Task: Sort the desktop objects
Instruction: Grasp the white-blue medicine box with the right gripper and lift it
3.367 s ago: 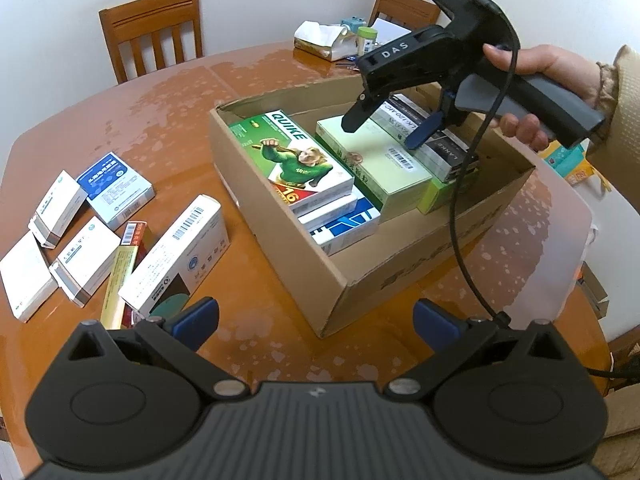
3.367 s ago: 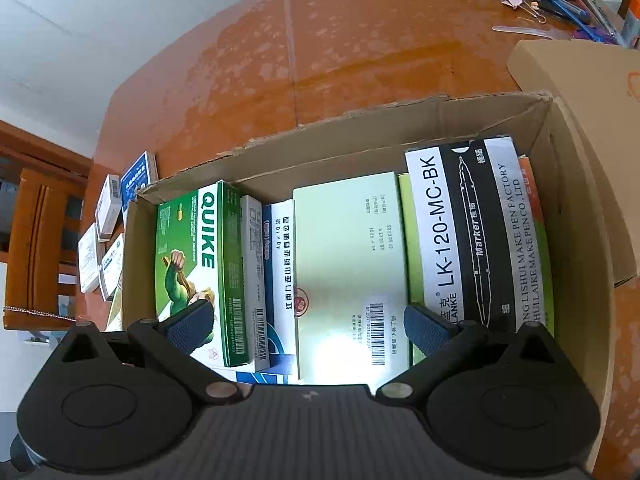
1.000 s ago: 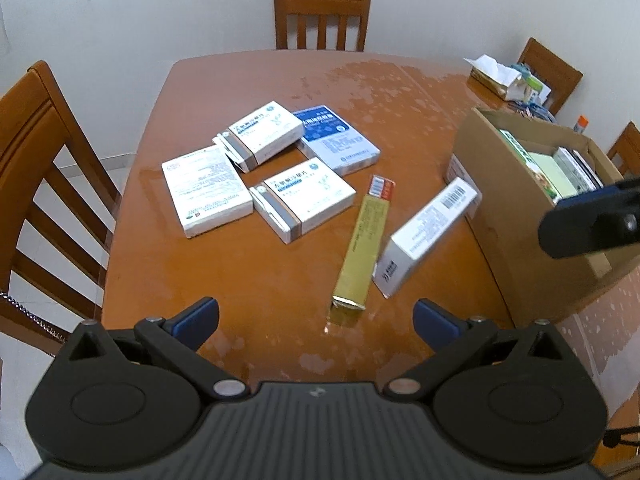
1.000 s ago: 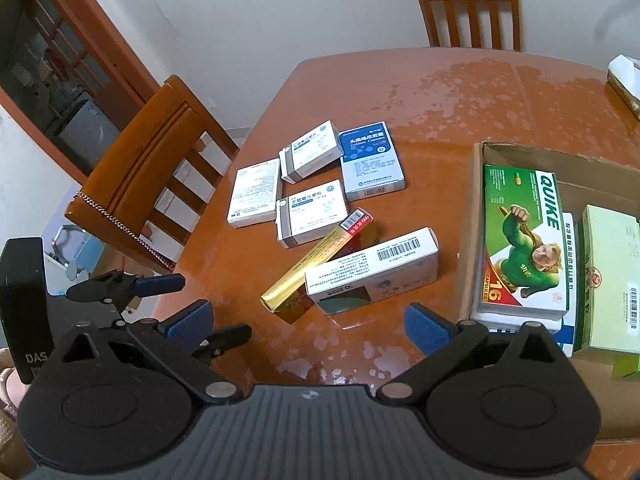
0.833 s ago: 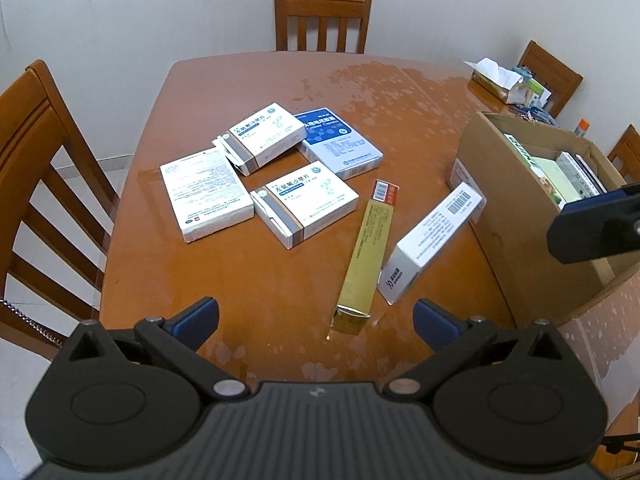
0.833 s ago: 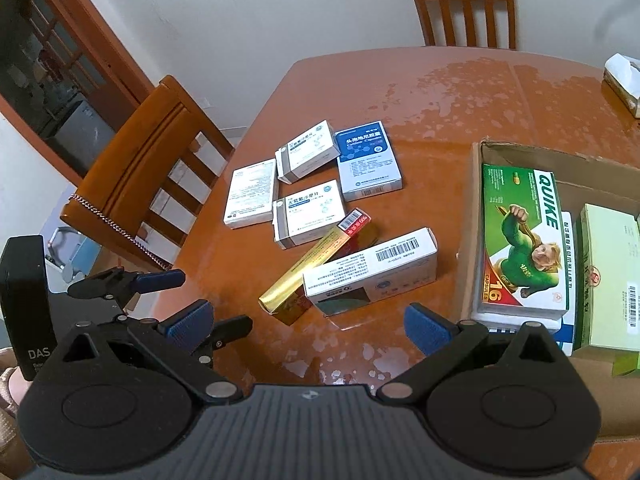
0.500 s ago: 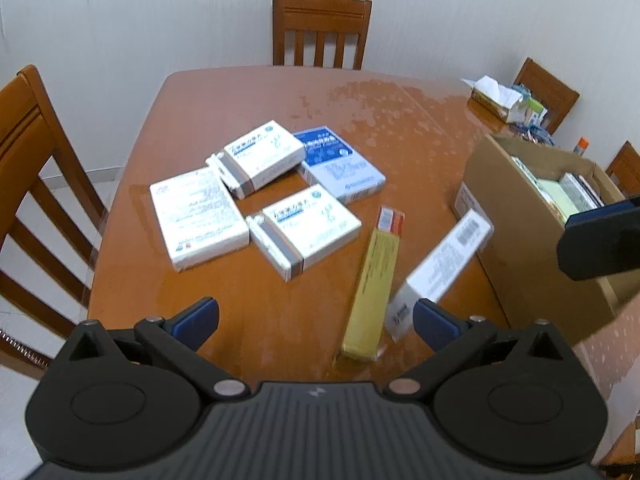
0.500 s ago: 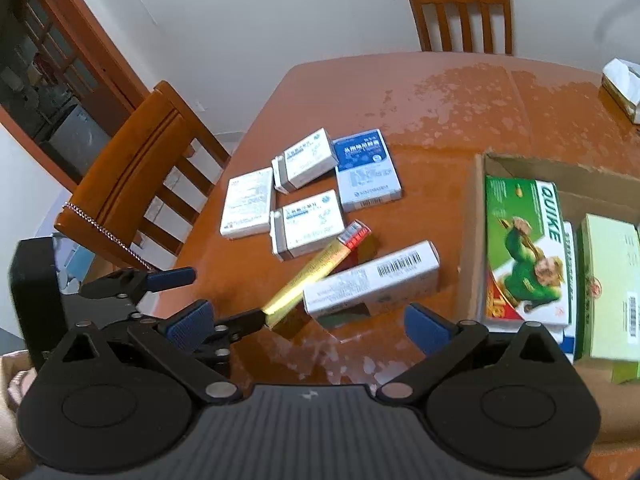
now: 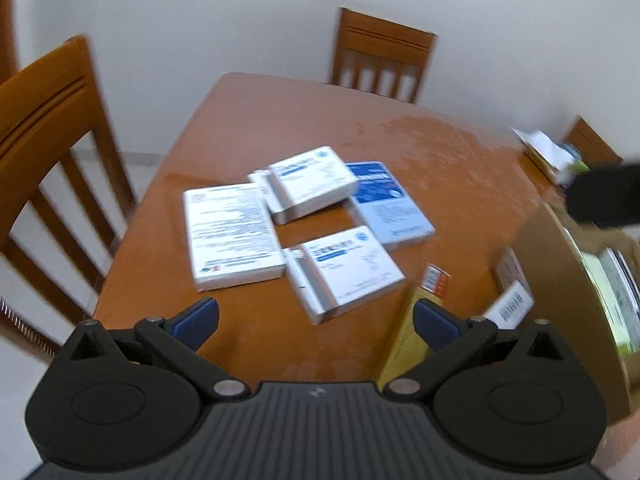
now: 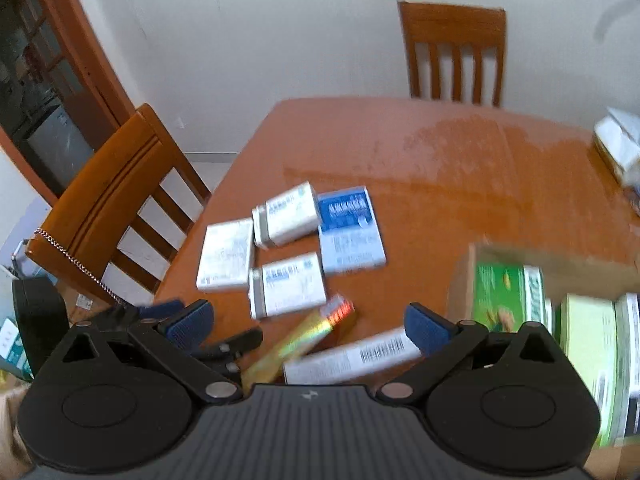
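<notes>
Boxes lie mid-frame on the surface (image 9: 460, 168); left claw (image 9: 316, 316) and right claw (image 10: 308, 322) both hang spread, empty; carton (image 10: 460, 280) at right.

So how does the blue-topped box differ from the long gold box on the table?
The blue-topped box is broad and flat, blue above and pale below; the long gold box is narrow and shiny, with a red end. The blue-topped box lies farther from both grippers, beside the white boxes; the long gold box lies near the cardboard box, partly hidden behind the fingers. Both lie flat on the table.
</notes>
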Demonstrator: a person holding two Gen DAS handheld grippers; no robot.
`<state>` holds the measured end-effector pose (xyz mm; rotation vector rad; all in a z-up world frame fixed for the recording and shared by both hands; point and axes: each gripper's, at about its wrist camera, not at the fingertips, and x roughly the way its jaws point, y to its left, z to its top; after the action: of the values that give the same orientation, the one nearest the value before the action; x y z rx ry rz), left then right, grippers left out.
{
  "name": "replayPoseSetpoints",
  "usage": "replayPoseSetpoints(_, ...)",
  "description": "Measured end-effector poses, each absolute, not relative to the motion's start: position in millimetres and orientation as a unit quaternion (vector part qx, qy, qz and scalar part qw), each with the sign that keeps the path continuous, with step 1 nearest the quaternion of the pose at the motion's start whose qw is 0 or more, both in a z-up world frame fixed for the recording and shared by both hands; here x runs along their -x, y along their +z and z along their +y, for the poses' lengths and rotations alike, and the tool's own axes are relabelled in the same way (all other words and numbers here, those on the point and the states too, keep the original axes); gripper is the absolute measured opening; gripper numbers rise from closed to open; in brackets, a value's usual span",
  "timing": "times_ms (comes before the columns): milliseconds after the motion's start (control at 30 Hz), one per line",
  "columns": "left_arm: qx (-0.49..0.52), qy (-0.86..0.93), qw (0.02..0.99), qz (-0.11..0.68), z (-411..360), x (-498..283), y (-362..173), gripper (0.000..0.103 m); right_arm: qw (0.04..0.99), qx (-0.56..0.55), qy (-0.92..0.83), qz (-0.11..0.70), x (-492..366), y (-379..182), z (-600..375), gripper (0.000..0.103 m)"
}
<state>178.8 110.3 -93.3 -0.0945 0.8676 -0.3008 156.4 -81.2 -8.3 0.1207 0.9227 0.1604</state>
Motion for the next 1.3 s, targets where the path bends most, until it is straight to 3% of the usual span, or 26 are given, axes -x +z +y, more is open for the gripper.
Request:
replayPoseSetpoints(200,0.054,-0.143,0.888,0.434,121,-168,-104,0.103,0.889,0.006,0.115,0.442,-210,-23,-44,0.103)
replayPoseSetpoints(633,0.052,-0.143,0.882,0.446,134,-171,-118,0.103,0.812,0.045,0.107,0.573,-281,-129,-6,0.103)
replayPoseSetpoints(967,0.056,-0.152,0.876,0.454,137,-177,-124,0.103,0.792,0.073,0.108,0.596,-285,-148,7,0.103)
replayPoseSetpoints(1067,0.059,-0.153,0.876,0.454,138,-178,-125,0.103,0.79,0.086,0.111,0.597,-283,-151,11,0.09)
replayPoseSetpoints(1300,0.064,-0.155,0.876,0.452,138,-176,-125,0.103,0.788,0.089,0.115,0.599,-277,-147,12,0.09)
